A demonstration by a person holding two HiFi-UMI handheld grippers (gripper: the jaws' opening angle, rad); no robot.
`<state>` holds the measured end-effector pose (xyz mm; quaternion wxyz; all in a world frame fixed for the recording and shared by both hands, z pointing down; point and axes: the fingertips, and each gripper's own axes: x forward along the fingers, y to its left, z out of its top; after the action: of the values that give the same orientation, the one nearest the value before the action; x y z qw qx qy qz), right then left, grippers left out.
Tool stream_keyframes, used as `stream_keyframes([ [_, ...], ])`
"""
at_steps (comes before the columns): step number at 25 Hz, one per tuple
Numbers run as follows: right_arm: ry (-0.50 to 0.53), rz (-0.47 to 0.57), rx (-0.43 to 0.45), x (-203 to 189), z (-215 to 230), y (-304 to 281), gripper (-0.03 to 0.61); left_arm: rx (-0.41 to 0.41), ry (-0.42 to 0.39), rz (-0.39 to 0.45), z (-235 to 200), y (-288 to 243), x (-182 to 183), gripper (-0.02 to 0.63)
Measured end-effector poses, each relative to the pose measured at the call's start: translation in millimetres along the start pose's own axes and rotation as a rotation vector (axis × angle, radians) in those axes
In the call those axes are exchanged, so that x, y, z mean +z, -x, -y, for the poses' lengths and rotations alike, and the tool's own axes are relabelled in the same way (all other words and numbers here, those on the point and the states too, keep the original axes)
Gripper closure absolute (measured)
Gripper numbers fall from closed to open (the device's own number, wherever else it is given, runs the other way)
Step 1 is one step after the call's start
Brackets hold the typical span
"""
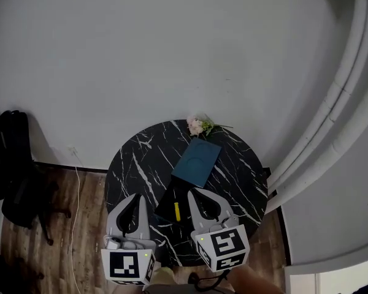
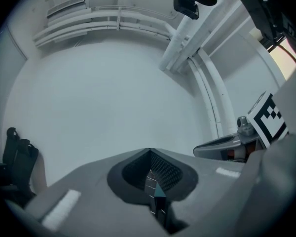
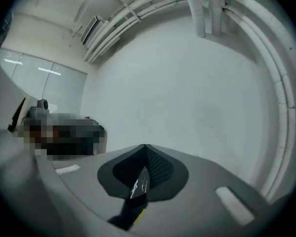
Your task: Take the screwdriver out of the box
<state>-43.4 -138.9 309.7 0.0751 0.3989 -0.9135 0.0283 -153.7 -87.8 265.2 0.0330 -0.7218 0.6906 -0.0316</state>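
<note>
Left tool [image 1: 136,196] & right tool [image 1: 194,192] both closed, empty, w/ screwdriver [image 1: 177,211] lying in box [image 1: 165,206] betw. them on worktop [image 1: 135,158]; going in unopened could shove box off near edge.

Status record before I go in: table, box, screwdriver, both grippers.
table: round black marble-pattern table
box: black open box, teal lid lying open beyond it
screwdriver: yellow-handled screwdriver, inside the box
left gripper: jaws together, empty, left of box
right gripper: jaws together, empty, right of box
other: pink flowers at far edge
</note>
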Motion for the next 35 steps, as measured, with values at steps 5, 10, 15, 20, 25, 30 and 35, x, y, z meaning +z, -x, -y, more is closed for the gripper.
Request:
stream_keyframes([
  [5, -0.025, -0.038, -0.012, -14.5, 0.4, -25.7, 0.552, -0.021, 0.006, -0.031, -16.2, -21.2, -12.7, 0.614],
  [10, -0.054, -0.086, -0.017, -37.3, 2.6, -41.8, 0.552, -0.038, 0.009, -0.068, -22.2, -35.4, -30.3, 0.614],
  [15, -0.079, -0.135, -0.018, -59.2, 5.0, -56.9, 0.551, -0.050, 0.014, -0.092, -26.3, -47.7, -43.2, 0.614],
  [20, -0.107, -0.196, -0.011, -86.8, 3.4, -74.0, 0.543, -0.055, 0.017, -0.125, -34.7, -61.7, -58.9, 0.614],
  [25, -0.139, -0.271, -0.017, -119.1, 4.5, -90.5, 0.531, -0.062, 0.025, -0.161, -41.3, -75.9, -77.4, 0.614],
  [30, -0.164, -0.345, -0.026, -151.2, 6.3, -103.6, 0.514, -0.076, 0.037, -0.199, -45.4, -88.5, -98.8, 0.614],
  [35, -0.200, -0.432, -0.033, -184.6, 7.2, -118.0, 0.475, -0.085, 0.048, -0.233, -52.8, -104.0, -117.9, 0.614],
])
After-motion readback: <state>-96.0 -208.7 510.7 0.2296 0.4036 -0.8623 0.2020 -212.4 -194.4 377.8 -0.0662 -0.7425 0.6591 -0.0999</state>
